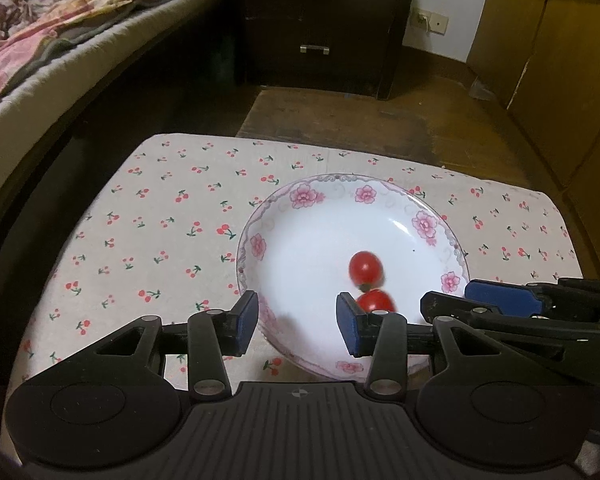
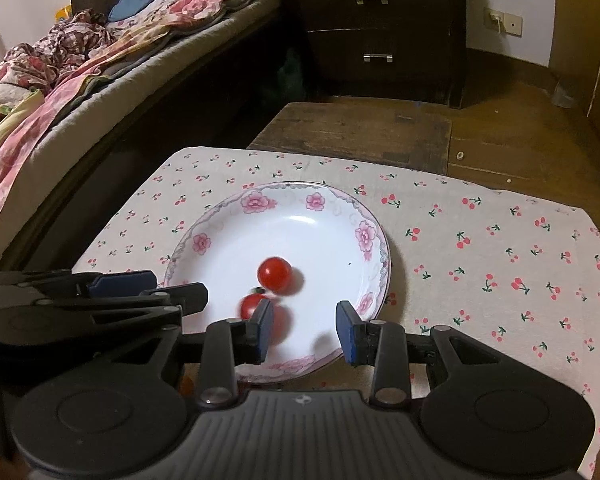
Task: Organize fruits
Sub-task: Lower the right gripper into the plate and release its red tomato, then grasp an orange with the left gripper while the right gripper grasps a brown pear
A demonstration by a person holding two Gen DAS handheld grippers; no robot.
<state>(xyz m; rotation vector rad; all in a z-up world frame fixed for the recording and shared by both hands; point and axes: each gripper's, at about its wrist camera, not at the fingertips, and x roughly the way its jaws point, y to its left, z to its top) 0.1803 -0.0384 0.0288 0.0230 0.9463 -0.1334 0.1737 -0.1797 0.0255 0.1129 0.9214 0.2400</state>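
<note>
On the worktop [image 1: 172, 216], covered with a cloth printed with small cherries, stood a white plate [image 1: 424, 222] with pink flowers around its rim. Two small red tomatoes lay inside it, close together near the middle. The far tomato [image 1: 365, 267] was round, glossy and a little blurred. The near tomato [image 1: 376, 302] had a small green stem end on top, and it was partly hidden behind one of my left fingers [image 1: 349, 325].

My left gripper [image 1: 298, 326] hung over the near edge of the plate with its fingers spread and nothing between them. My right gripper [image 2: 305, 334] was just beside it, also over the near rim, its fingers apart and empty. In the right wrist view the near tomato sat just behind the left pad [image 2: 265, 330] of that gripper, so part of it was covered.

Beyond the worktop I saw a wooden floor [image 2: 500, 136], a dark drawer cabinet [image 2: 374, 28] with two metal handles, and a bed [image 2: 80, 64] with crumpled pink and blue bedding on the left side.
</note>
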